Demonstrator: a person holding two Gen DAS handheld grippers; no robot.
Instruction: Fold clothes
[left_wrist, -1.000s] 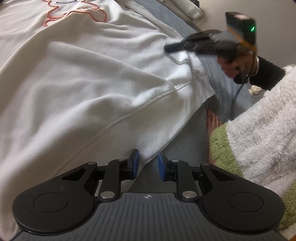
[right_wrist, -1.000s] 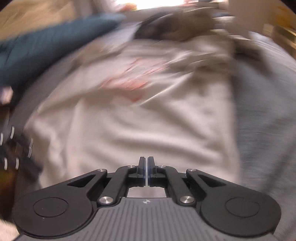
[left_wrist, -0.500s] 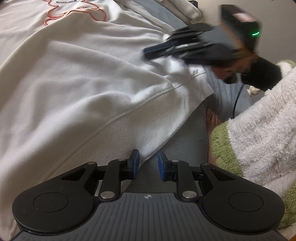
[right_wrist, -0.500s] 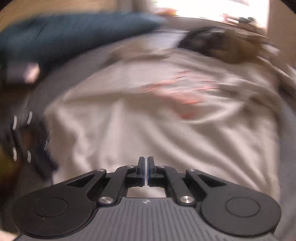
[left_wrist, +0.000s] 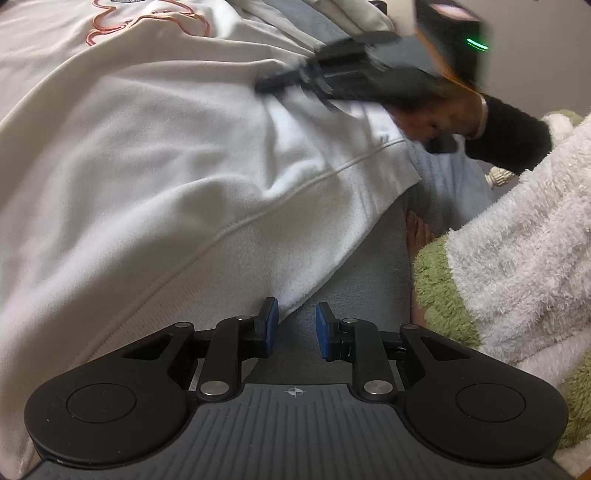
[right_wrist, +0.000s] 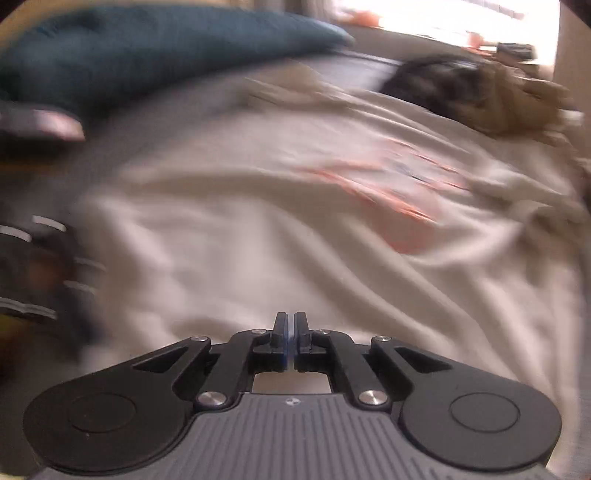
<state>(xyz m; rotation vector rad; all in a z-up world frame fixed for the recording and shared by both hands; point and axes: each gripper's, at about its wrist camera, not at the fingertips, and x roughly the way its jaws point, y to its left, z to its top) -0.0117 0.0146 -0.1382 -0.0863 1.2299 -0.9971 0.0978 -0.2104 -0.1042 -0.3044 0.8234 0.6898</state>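
A white sweatshirt (left_wrist: 155, 177) with an orange outline print lies spread across a grey bed (left_wrist: 354, 291). The right gripper (right_wrist: 290, 334), closed and empty, hovers over its lower part. The left gripper (left_wrist: 293, 328), slightly open and empty, sits at the hem's edge.

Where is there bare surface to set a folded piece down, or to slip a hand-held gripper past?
One bare patch shows: the grey bedcover strip between the white sweatshirt hem and the person's fuzzy green-and-white robe, just ahead of the left hand-held gripper. Elsewhere it is crowded: the sweatshirt fills the middle, with the dark teal cushion and dark clothing behind.
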